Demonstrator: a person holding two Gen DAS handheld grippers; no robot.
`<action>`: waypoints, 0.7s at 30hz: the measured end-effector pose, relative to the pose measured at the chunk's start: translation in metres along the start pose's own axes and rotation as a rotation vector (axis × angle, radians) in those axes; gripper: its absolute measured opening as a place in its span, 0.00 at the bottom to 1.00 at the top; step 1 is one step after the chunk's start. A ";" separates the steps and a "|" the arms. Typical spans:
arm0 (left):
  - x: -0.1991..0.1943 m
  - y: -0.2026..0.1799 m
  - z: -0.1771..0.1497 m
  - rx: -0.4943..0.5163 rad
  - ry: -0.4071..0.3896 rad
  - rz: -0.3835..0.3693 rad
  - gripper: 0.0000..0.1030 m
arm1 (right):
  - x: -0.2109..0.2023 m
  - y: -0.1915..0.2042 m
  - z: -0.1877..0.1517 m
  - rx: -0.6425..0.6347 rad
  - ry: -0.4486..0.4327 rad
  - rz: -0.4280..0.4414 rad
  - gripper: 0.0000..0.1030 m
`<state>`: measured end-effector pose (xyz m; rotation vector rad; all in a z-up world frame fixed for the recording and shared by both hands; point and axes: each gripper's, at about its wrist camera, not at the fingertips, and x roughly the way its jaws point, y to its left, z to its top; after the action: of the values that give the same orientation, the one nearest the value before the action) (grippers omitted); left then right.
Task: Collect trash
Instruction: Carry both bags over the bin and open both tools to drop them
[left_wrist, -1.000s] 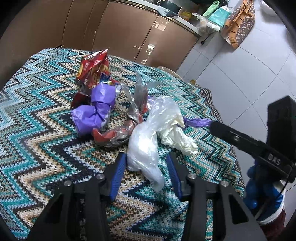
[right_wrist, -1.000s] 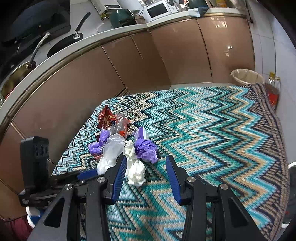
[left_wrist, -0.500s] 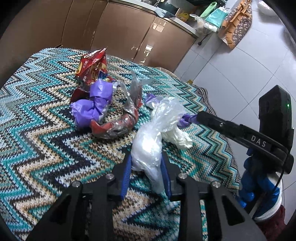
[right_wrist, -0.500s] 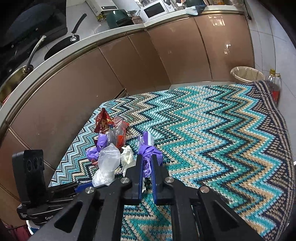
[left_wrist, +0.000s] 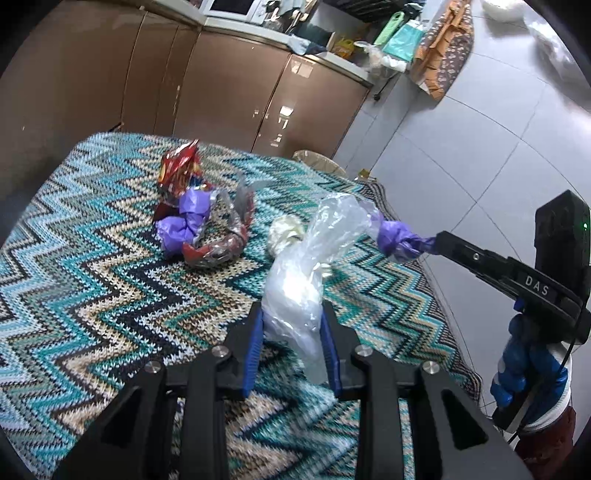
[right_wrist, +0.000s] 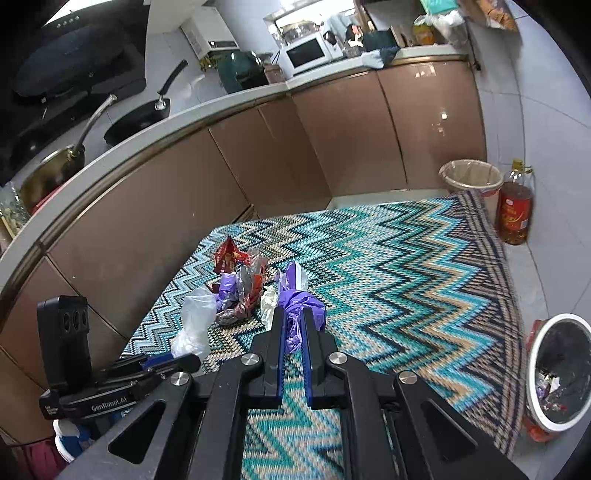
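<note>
Two grippers: each clamped on one piece of trash above the zigzag-patterned desk (right_wrist: 406, 280).
Left gripper (left_wrist: 291, 325): jaws closed on a clear plastic bag (left_wrist: 299, 280), near centre.
Right gripper (right_wrist: 291, 325): jaws pressed together on a purple bag (right_wrist: 295, 306).
Remaining trash: red snack wrapper (left_wrist: 177, 173), purple wad (left_wrist: 184, 221) and white crumple (left_wrist: 284, 232), far left on the desk.
Right wrist view only: white-rimmed trash bin (right_wrist: 535, 373) at near right; lined basket (right_wrist: 471, 177) and oil bottle (right_wrist: 515, 206) at far right.

Clear bag (left_wrist: 295, 295), purple wad (right_wrist: 297, 306) lifted; wrappers (left_wrist: 199, 221) (crumpled) on cloth.
</note>
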<state>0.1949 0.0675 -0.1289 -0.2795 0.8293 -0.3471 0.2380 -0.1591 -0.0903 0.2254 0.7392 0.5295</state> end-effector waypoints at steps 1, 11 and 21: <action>-0.003 -0.004 -0.001 0.009 -0.002 0.001 0.27 | -0.007 0.000 -0.002 0.000 -0.008 -0.003 0.07; 0.009 -0.102 0.016 0.181 0.029 -0.044 0.27 | -0.094 -0.044 -0.019 0.045 -0.130 -0.062 0.07; 0.107 -0.238 0.037 0.377 0.168 -0.169 0.27 | -0.170 -0.160 -0.041 0.189 -0.182 -0.254 0.07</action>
<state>0.2441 -0.1881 -0.0872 0.0328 0.8882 -0.6823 0.1655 -0.3847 -0.0821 0.3459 0.6291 0.1942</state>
